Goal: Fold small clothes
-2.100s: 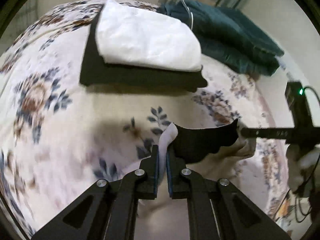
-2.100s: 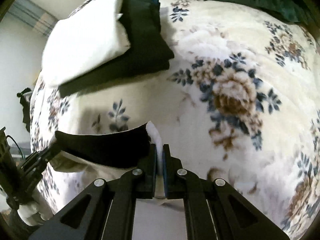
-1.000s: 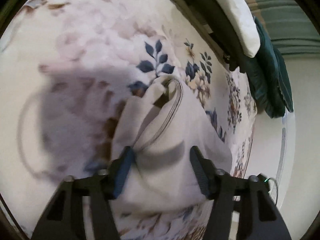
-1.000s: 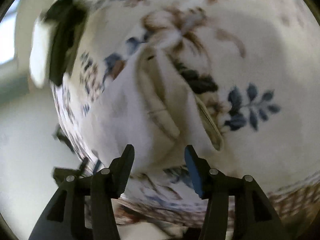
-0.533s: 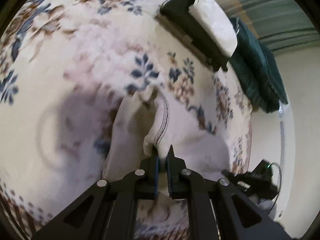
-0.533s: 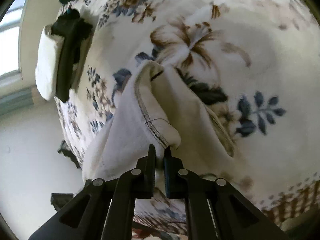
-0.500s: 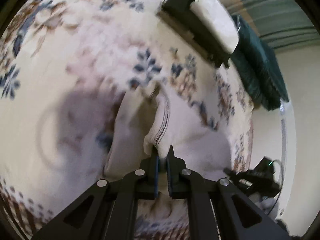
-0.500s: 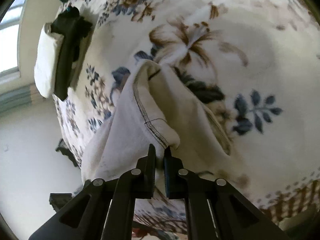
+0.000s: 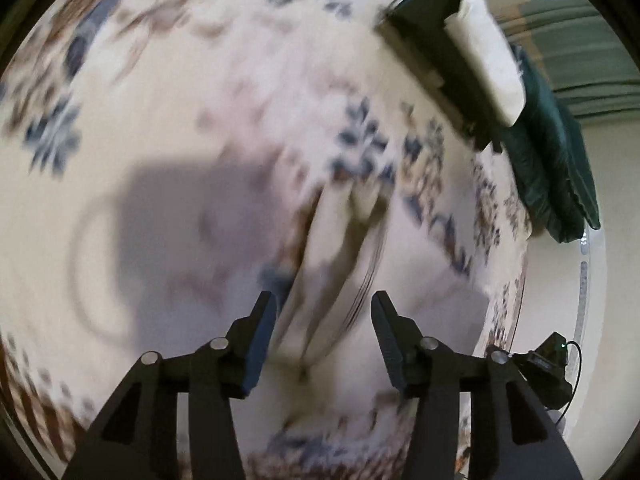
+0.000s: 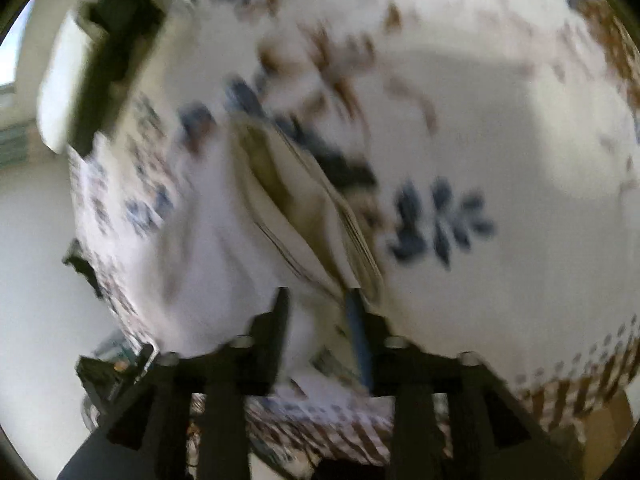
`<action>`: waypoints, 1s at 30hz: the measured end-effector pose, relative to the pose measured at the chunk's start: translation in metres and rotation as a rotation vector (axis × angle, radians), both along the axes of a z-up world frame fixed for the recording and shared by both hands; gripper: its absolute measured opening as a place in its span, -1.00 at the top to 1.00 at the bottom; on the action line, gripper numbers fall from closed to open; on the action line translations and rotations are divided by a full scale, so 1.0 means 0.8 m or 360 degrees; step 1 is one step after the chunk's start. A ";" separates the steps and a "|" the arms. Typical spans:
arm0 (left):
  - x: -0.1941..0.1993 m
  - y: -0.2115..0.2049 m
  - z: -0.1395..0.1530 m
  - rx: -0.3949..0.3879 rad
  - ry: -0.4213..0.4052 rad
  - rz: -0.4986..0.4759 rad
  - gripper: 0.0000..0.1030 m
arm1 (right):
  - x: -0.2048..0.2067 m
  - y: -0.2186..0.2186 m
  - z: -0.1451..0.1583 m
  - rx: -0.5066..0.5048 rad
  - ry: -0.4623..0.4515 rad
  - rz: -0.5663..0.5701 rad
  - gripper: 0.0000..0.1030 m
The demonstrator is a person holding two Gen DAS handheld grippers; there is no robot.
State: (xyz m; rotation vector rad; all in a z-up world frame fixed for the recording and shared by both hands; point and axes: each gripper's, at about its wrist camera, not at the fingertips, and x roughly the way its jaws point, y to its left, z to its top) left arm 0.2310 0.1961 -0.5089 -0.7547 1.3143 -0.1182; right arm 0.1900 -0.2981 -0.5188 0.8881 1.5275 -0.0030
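A small white garment (image 9: 340,264) lies partly folded on the floral bedspread (image 9: 160,100), its stitched hem running toward me. My left gripper (image 9: 323,328) is open just above the garment's near edge, holding nothing. In the right wrist view the same garment (image 10: 296,208) lies on the bedspread (image 10: 500,120) with its folded flap showing. My right gripper (image 10: 318,320) is open over the garment's near edge. Both views are motion-blurred.
A stack of folded clothes, white (image 9: 488,52) on black (image 9: 436,52), sits at the far side of the bed; it also shows in the right wrist view (image 10: 92,60). A dark green blanket (image 9: 556,152) lies beyond the stack. The bed edge is near me.
Both grippers were shut on the white garment's edge half a second ago; both have opened and let it drop onto the bedspread. Both cameras are moving.
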 end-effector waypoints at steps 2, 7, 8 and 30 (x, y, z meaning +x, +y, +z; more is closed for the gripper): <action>0.031 -0.006 -0.004 -0.0013 -0.0030 -0.0045 0.09 | 0.021 -0.003 0.003 0.0059 -0.0088 -0.0050 0.15; 0.101 -0.048 -0.033 0.0058 -0.0007 -0.0240 0.14 | 0.085 -0.002 -0.017 0.0099 -0.0125 -0.0156 0.15; 0.110 -0.055 -0.037 0.0102 -0.0019 -0.0276 0.14 | 0.092 -0.001 -0.021 0.0055 -0.0099 -0.0154 0.15; 0.105 -0.089 -0.021 0.0468 0.0000 -0.0488 0.33 | 0.117 -0.001 -0.025 -0.0074 -0.0120 -0.0071 0.40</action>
